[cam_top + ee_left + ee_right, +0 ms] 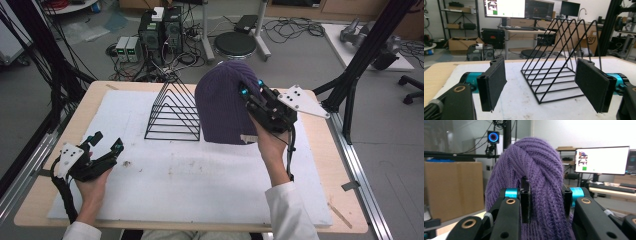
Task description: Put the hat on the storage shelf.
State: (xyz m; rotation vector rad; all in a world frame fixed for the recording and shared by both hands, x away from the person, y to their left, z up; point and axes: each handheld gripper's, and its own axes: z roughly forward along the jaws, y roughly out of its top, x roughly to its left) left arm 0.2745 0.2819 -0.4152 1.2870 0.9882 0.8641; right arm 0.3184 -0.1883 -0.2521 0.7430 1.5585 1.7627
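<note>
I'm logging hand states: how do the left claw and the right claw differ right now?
The left claw is open and holds nothing, while the right claw is shut on the purple knitted beanie. The left claw sits low over the white padded mat; the right claw is raised beside the black wire rack. Both have black jaws.

One purple beanie (222, 102), one black wire rack (173, 112), one white mat (200, 180), two tongs.

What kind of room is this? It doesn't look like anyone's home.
Most likely a research lab or workshop. Computer towers and loose cables sit on the floor beyond the table, monitors glow on a desk, and storage shelves hold cardboard boxes.
</note>
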